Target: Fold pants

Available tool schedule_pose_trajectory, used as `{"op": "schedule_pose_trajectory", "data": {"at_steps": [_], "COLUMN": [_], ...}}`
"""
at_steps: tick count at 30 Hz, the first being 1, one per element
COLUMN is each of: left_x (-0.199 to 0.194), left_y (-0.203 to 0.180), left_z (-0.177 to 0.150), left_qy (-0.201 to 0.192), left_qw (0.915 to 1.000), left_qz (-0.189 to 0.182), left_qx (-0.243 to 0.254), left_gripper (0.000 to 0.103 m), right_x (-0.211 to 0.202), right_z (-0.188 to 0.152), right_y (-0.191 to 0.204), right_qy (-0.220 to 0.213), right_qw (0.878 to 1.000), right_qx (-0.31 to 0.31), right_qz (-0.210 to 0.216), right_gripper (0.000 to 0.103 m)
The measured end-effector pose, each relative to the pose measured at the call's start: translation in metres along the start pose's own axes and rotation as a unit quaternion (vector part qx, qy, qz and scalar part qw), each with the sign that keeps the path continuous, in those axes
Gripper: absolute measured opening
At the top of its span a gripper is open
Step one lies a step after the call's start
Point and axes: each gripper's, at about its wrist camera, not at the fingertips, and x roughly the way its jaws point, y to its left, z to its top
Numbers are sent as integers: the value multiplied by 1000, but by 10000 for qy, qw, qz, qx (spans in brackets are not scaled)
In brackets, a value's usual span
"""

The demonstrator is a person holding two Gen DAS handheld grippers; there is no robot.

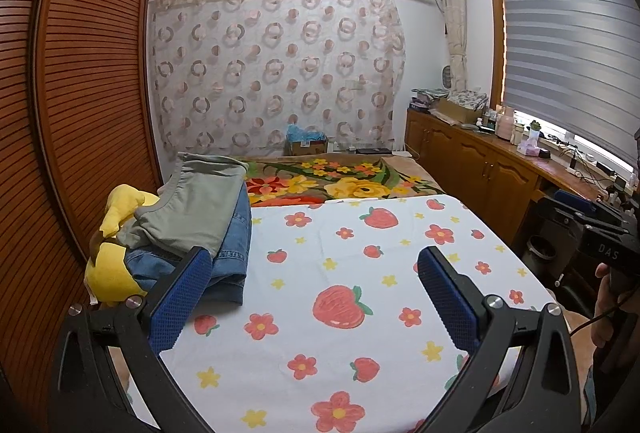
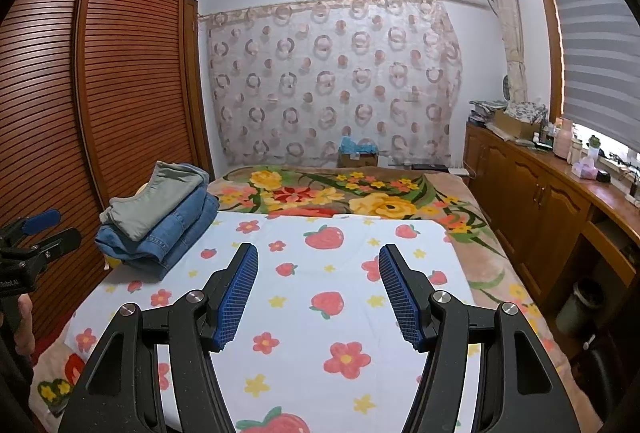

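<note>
Denim jeans [image 2: 160, 233] under grey pants [image 2: 156, 201], stacked at bed's [image 2: 400, 373] left edge. Soft, floppy, denim heavier; likely grip waistband. Left gripper [image 1: 316, 297] and right gripper [image 2: 318, 289] both spread, empty.

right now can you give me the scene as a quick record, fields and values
surface: strawberry sheet spread over a floral blanket on the bed
clothes: folded stack at the sheet's left edge, grey-green pants on top of blue jeans
beside stack: yellow plush toy, partly under the clothes
left gripper: open, holding nothing, above the sheet
right gripper: open, holding nothing, above the sheet
unfolded pants on sheet: none visible
</note>
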Motion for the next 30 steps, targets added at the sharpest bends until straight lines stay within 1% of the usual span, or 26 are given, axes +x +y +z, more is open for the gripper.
{"op": "schedule_pose_trajectory", "data": {"at_steps": [30], "left_x": [0], "left_y": [1], "left_z": [-1], "left_qy": [4], "left_qw": [10000], "left_qz": [4], "left_qx": [-5], "left_gripper": [103], "right_x": [-2], "right_z": [-3], "right_y": [1], "right_qy": [-13], "right_qw": [10000], "right_qx": [-36], "right_qz": [-35], "right_gripper": [65]}}
